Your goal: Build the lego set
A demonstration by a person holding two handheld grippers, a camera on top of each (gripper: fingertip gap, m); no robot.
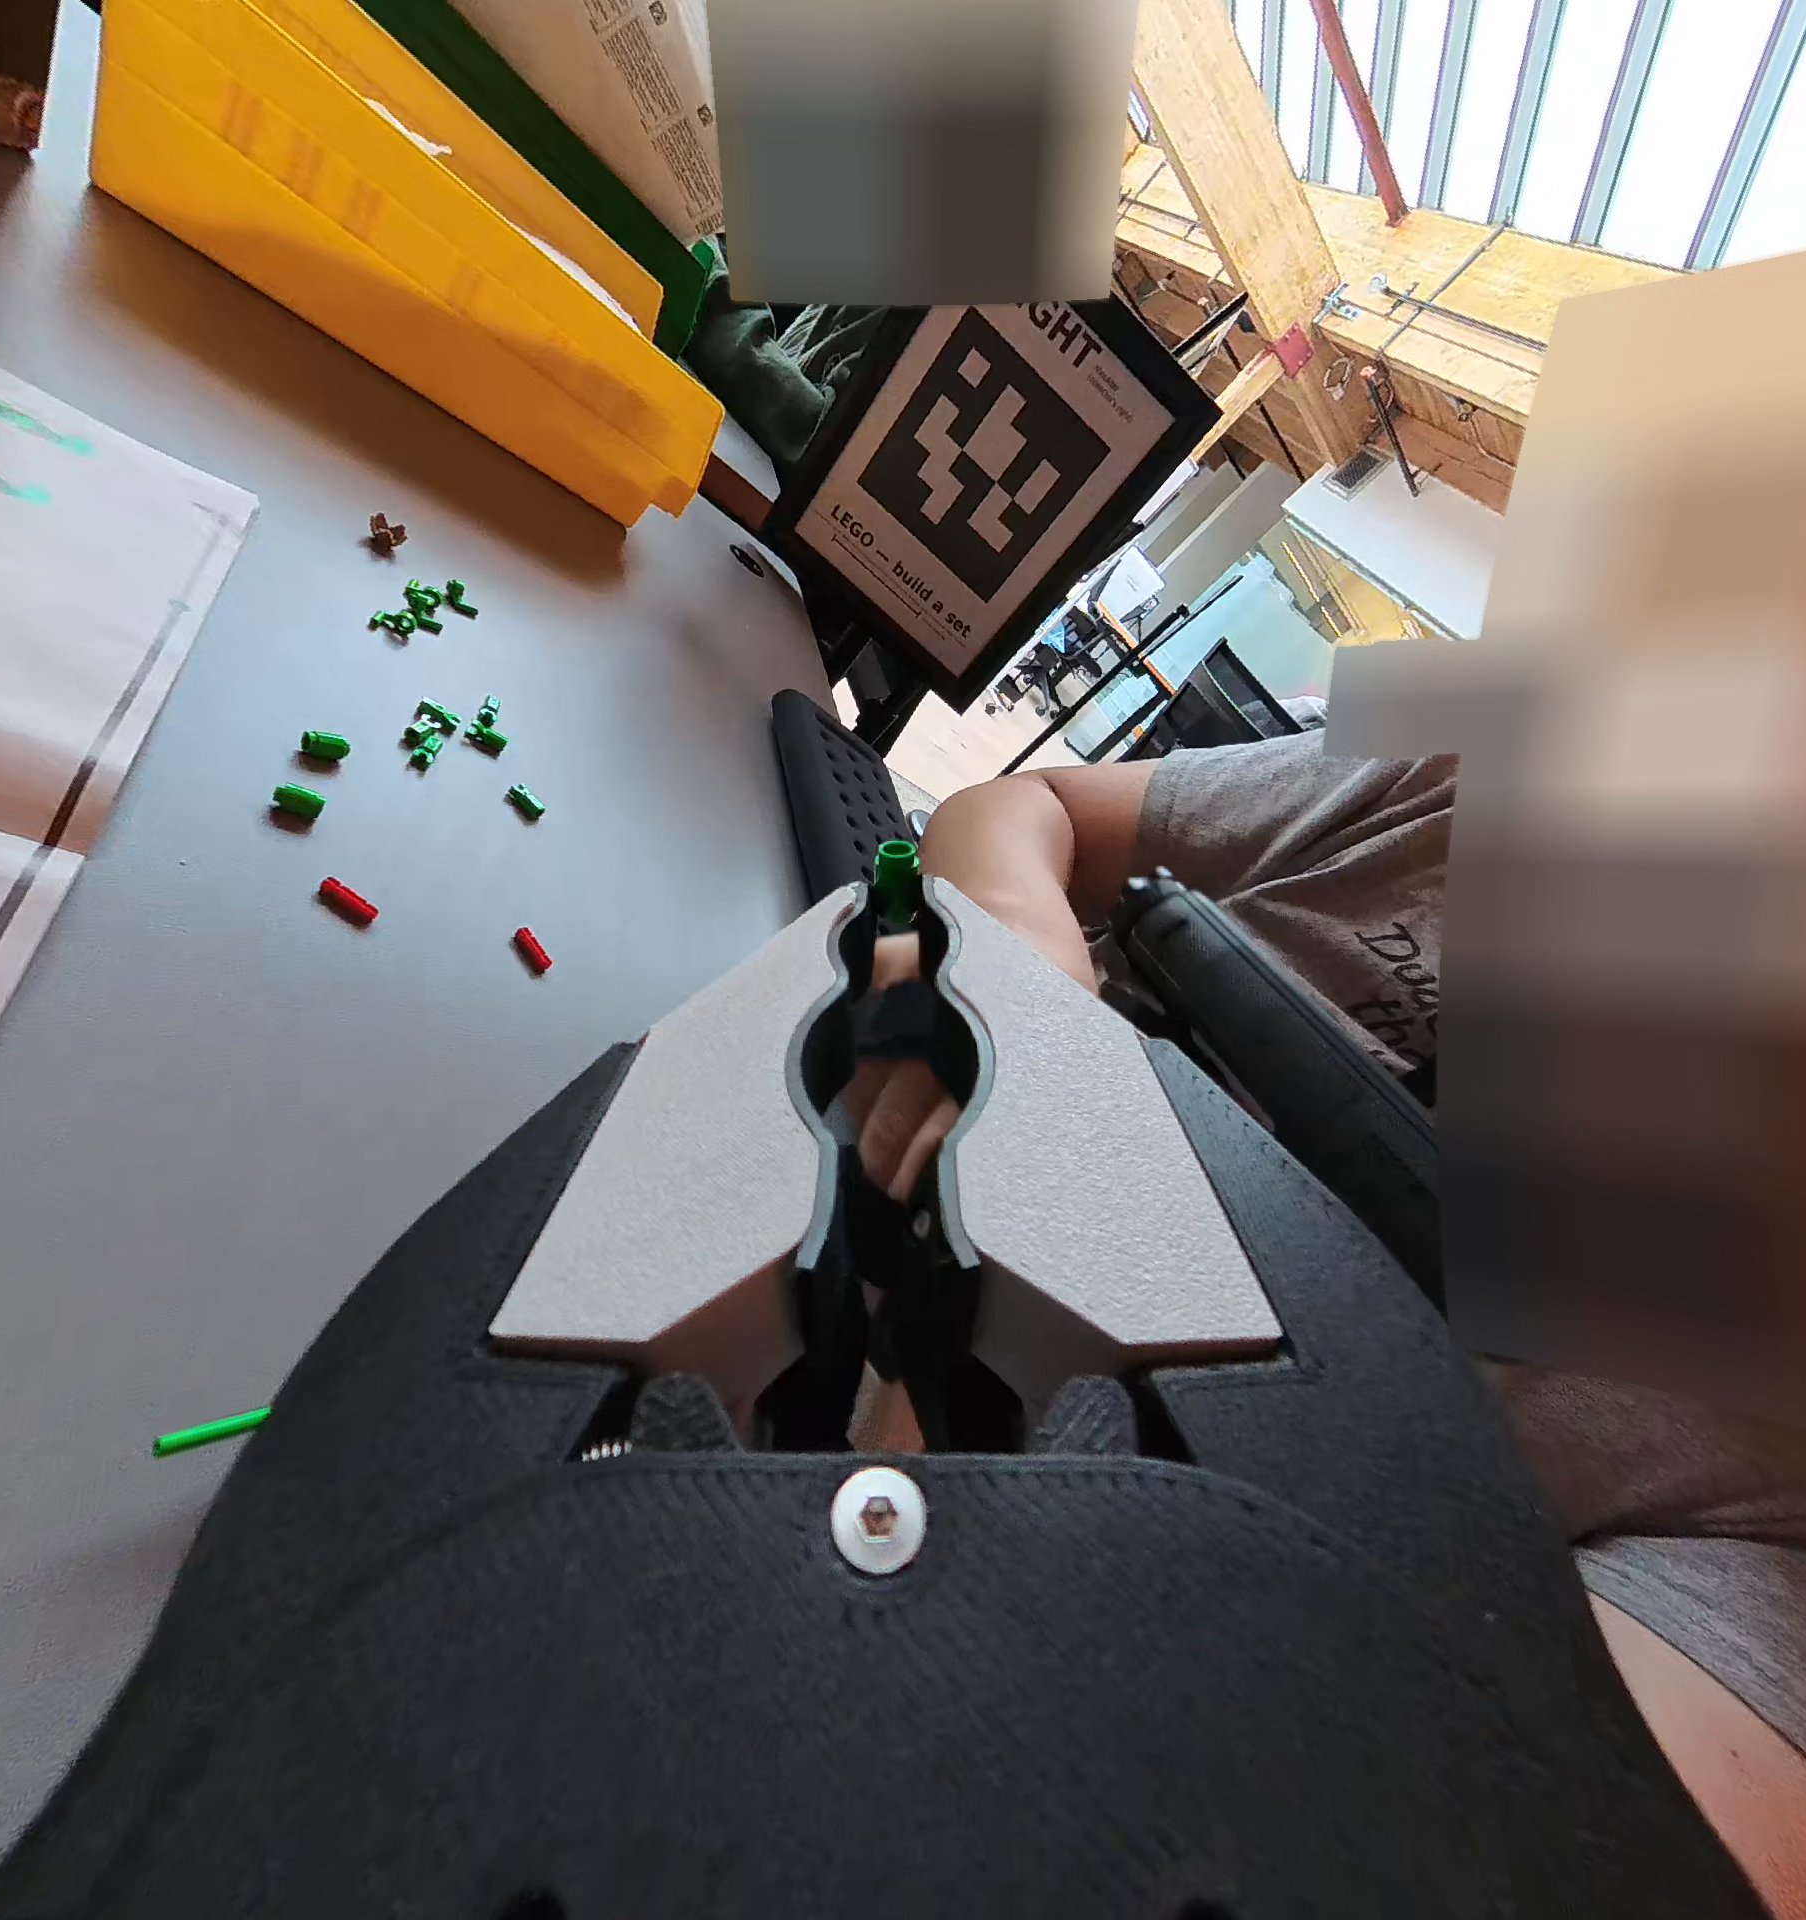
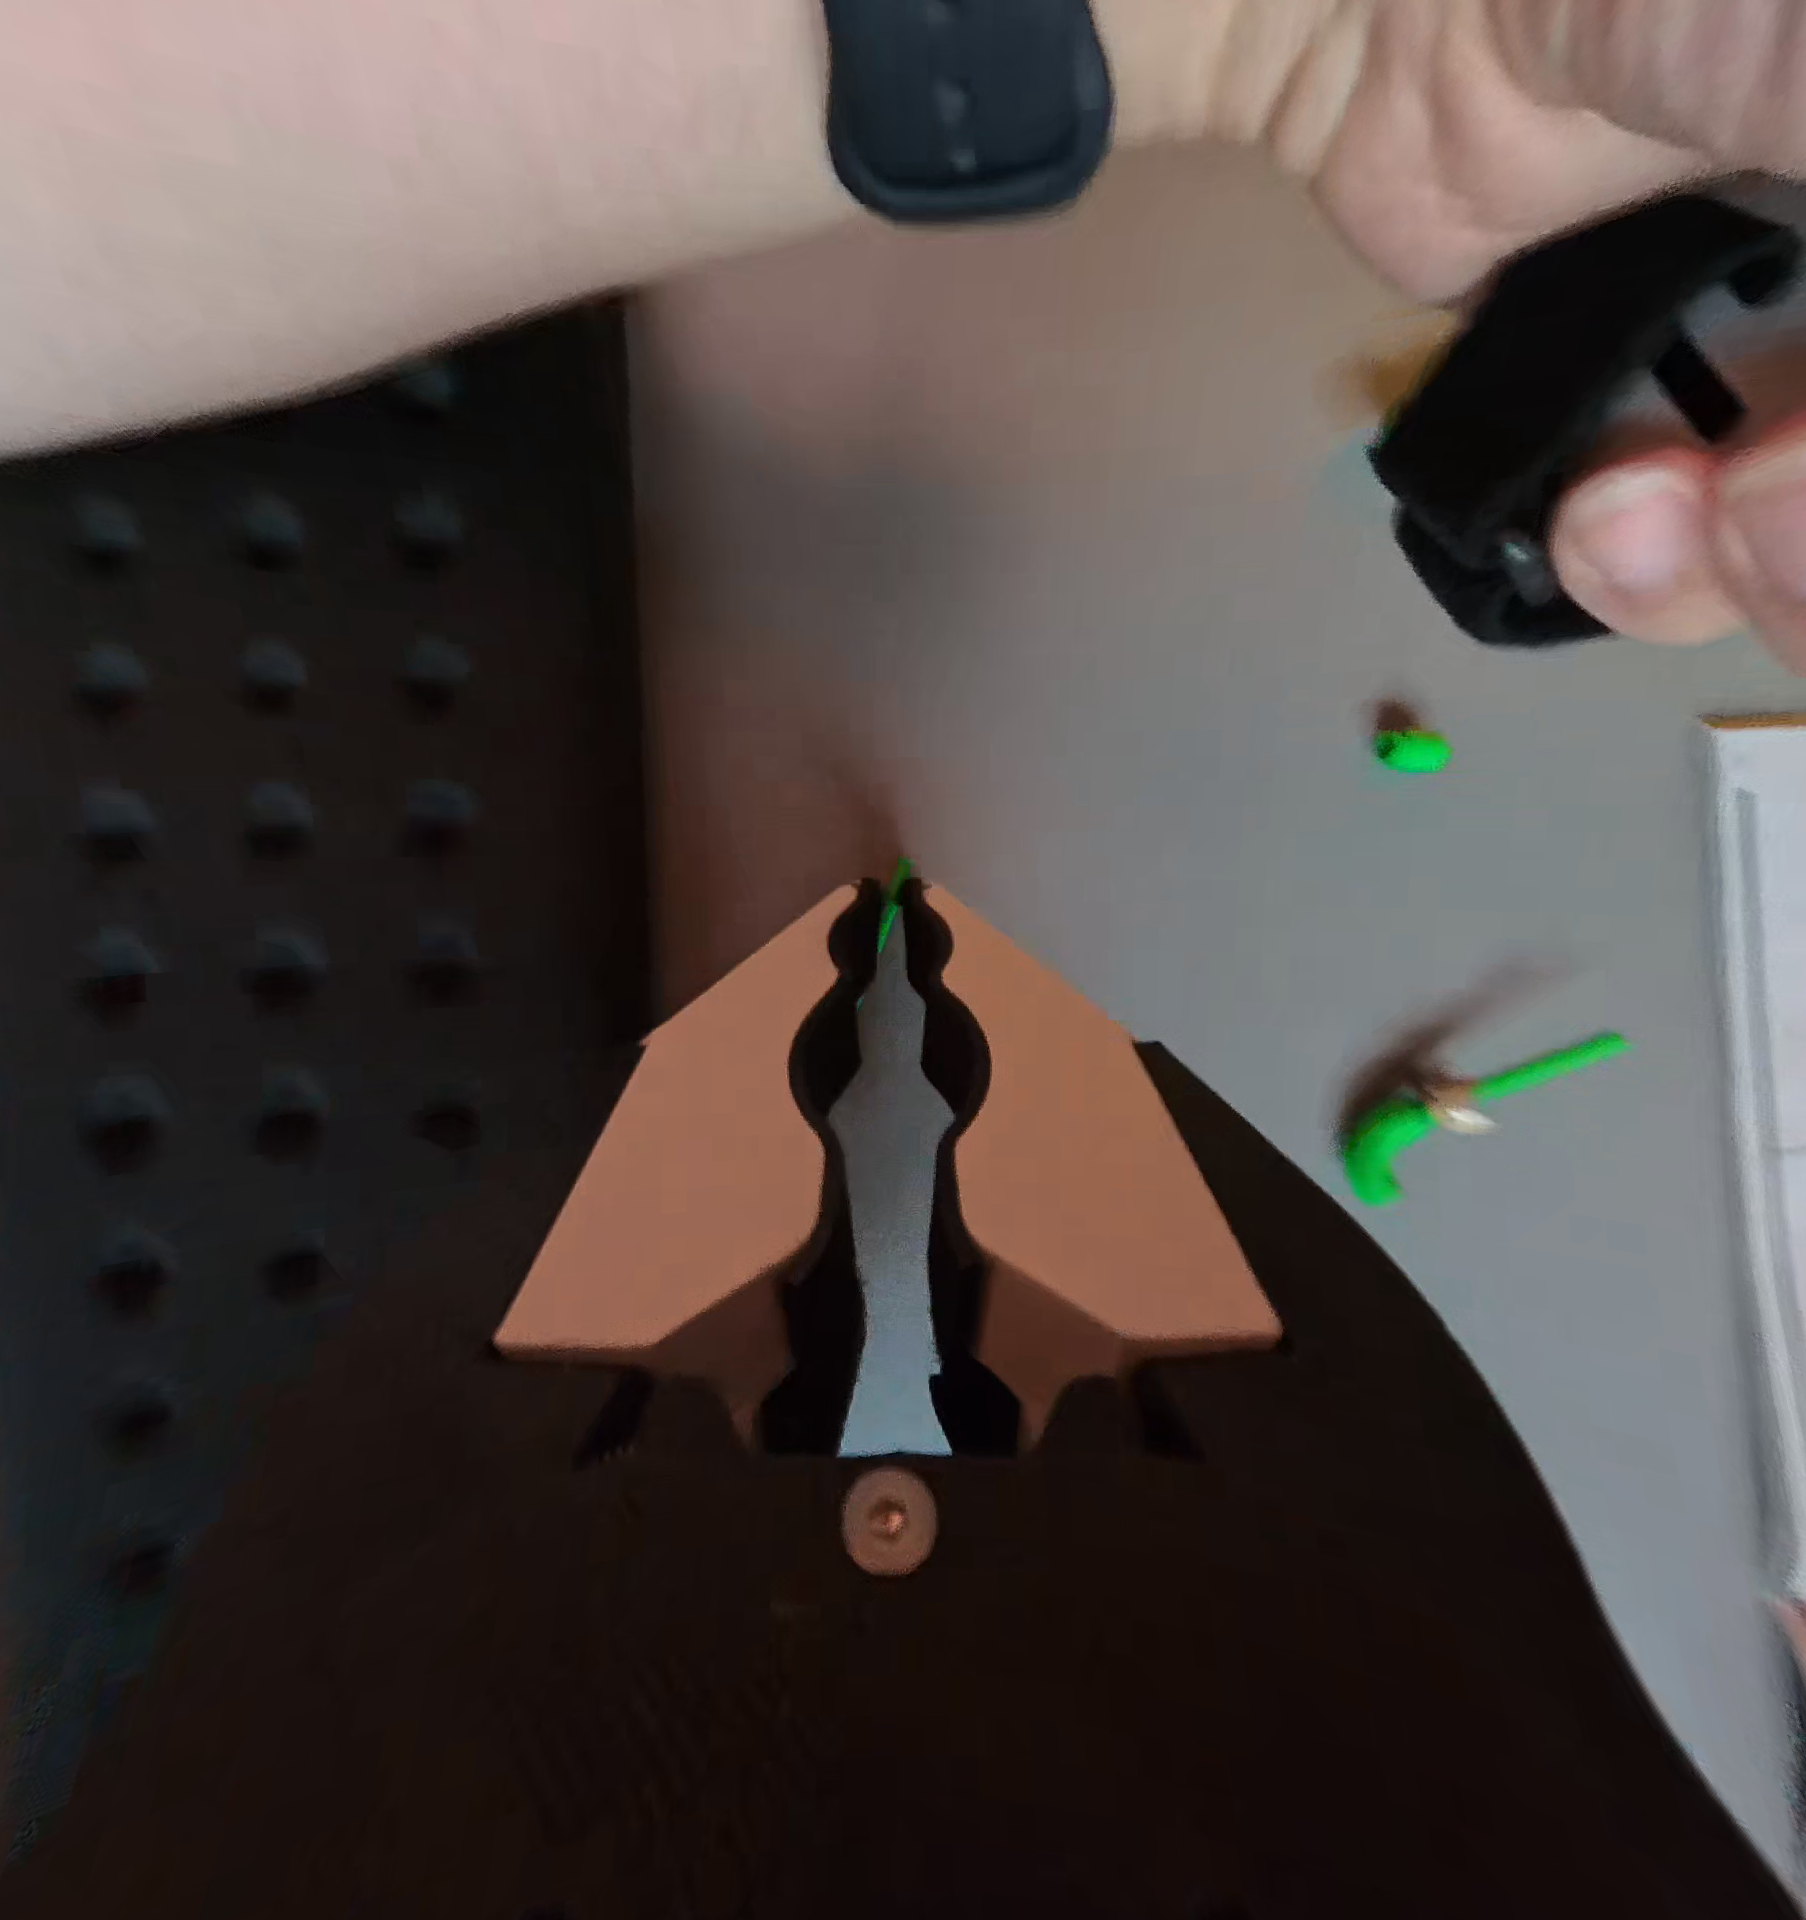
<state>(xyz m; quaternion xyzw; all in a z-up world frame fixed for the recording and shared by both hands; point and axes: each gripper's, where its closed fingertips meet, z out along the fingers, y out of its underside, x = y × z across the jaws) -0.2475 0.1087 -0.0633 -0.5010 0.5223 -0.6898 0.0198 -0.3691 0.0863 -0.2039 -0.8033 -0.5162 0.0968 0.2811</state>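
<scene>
Beyond the fingers (image 1: 894,894) and above them stands a black-framed sign (image 1: 992,488) bearing printed words and a square black-and-white marker. A shirt (image 1: 1325,894) to their right carries handwritten-style lettering. Far upper left, a box panel (image 1: 650,104) has fine print.

Small lego pieces (image 1: 431,717) on the table (image 1: 255,1091) — bins (image 1: 379,239) behind them.

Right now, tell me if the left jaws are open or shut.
Shut: the left gripper pinches a small green piece at its tips.
</scene>
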